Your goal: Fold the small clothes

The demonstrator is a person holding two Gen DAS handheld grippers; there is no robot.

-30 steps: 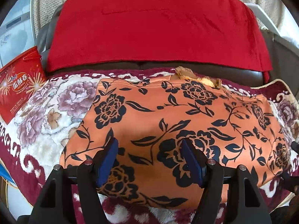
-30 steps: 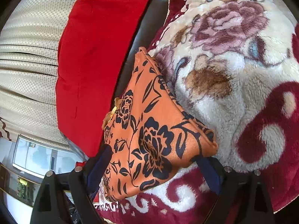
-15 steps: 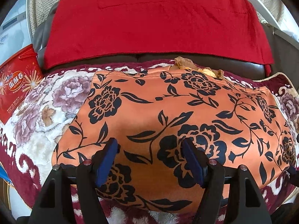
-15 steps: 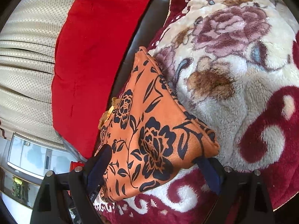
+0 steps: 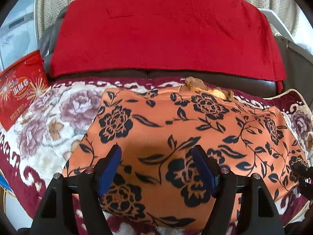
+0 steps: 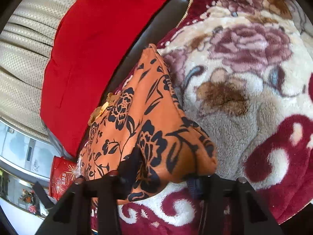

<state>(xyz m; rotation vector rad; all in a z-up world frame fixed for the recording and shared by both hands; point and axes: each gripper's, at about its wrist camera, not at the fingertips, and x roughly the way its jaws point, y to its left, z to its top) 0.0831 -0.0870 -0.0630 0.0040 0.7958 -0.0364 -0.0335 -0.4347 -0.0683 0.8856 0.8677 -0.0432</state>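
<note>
An orange garment with a black flower print (image 5: 176,137) lies spread on a plush floral blanket (image 5: 49,121). A frilly orange trim (image 5: 195,84) shows at its far edge. My left gripper (image 5: 157,166) is open and hovers just above the garment's near middle. In the right wrist view the garment's right corner (image 6: 156,129) lies between the jaws of my right gripper (image 6: 166,174), which stand apart on either side of the cloth. The right gripper's tip shows at the left wrist view's right edge (image 5: 301,170).
A red cloth (image 5: 160,31) drapes over the dark sofa back (image 5: 303,62) behind the blanket. A red snack box (image 5: 19,92) stands at the left. Beige curtains (image 6: 23,58) hang behind.
My left gripper has moved forward over the garment. My right gripper has moved in on the garment's corner and its jaws have narrowed around it.
</note>
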